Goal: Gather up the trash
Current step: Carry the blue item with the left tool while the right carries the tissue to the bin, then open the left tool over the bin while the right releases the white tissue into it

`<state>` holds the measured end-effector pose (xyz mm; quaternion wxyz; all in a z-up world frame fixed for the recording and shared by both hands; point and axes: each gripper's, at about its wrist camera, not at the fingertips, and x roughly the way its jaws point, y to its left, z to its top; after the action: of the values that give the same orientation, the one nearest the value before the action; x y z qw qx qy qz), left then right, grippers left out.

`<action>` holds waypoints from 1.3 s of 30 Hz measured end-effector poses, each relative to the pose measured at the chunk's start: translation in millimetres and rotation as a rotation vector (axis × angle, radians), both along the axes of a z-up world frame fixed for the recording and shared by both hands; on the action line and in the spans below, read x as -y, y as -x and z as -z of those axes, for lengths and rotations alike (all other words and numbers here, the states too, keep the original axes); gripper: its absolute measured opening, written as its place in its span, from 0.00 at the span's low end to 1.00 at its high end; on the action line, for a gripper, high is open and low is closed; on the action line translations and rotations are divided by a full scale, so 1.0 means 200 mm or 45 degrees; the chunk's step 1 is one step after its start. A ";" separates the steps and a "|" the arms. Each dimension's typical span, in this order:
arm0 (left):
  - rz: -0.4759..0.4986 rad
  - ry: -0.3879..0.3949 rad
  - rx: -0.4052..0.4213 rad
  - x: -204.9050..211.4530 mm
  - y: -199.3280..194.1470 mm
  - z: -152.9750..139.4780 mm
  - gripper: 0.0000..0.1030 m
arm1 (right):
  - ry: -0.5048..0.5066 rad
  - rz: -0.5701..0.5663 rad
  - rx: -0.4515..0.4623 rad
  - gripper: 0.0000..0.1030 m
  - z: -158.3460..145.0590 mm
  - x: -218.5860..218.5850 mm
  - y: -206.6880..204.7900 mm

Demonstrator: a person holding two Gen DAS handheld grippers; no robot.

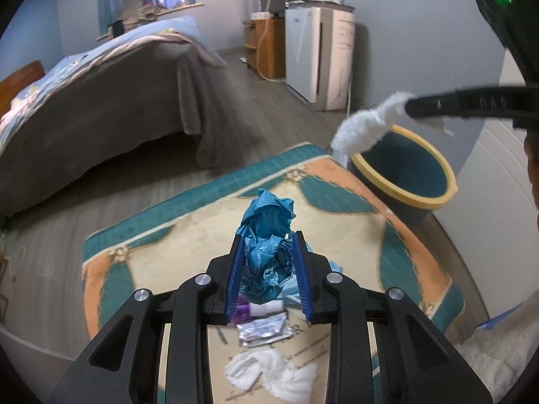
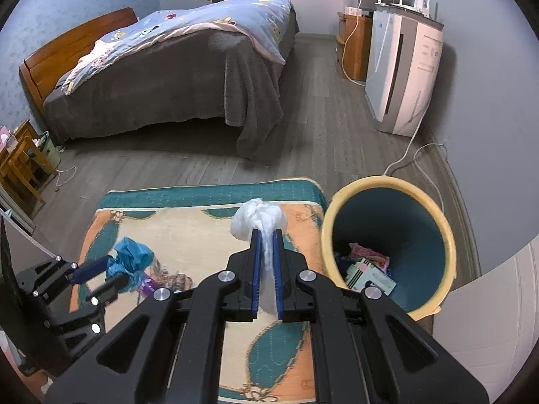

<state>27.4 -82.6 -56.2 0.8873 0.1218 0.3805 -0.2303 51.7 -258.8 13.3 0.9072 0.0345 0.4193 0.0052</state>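
My left gripper (image 1: 267, 235) is shut on a crumpled blue plastic bag (image 1: 266, 222), held above the rug; it also shows at the left of the right wrist view (image 2: 129, 262). My right gripper (image 2: 267, 232) is shut on a white crumpled tissue (image 2: 259, 222), held above the rug just left of the teal bin with a yellow rim (image 2: 387, 185). In the left wrist view the tissue (image 1: 367, 123) hangs over the bin's near rim (image 1: 417, 198). The bin holds some packaging (image 2: 369, 271). On the rug lie a foil wrapper (image 1: 266, 331), white tissues (image 1: 273, 370) and a purple scrap (image 1: 244, 309).
A patterned teal, orange and cream rug (image 2: 188, 225) lies on grey wood floor. A bed (image 2: 175, 77) stands behind it. A white air purifier (image 2: 404, 77) and a wooden cabinet (image 2: 353, 47) stand at the right wall, with a cable (image 2: 414, 155) on the floor.
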 end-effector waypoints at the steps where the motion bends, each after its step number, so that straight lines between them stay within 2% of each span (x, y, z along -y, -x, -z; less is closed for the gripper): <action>1: 0.007 -0.006 -0.005 0.02 0.00 0.01 0.29 | 0.002 0.001 0.007 0.06 -0.01 0.01 0.01; 8: 0.066 -0.047 -0.029 0.18 0.05 0.06 0.29 | -0.030 0.043 0.046 0.06 -0.05 0.20 0.04; 16: 0.167 -0.060 0.009 0.41 0.08 0.00 0.30 | -0.030 0.105 0.027 0.06 -0.03 0.47 0.06; 25: 0.246 -0.010 -0.008 0.69 0.04 -0.05 0.30 | -0.060 0.268 -0.056 0.06 0.13 0.84 0.06; 32: 0.327 0.022 -0.105 0.93 -0.04 -0.01 0.30 | -0.134 0.428 -0.151 0.06 0.31 1.07 0.05; 36: 0.375 -0.032 -0.096 1.06 -0.06 0.05 0.30 | -0.160 0.462 -0.199 0.06 0.38 1.10 0.05; 39: 0.373 -0.064 -0.127 1.13 -0.11 0.11 0.30 | -0.191 0.474 -0.199 0.06 0.38 1.11 0.05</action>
<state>49.4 -309.4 -77.3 0.8208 0.1867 0.4081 -0.3535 42.2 -481.1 -62.8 0.8521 0.1792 0.4731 -0.1340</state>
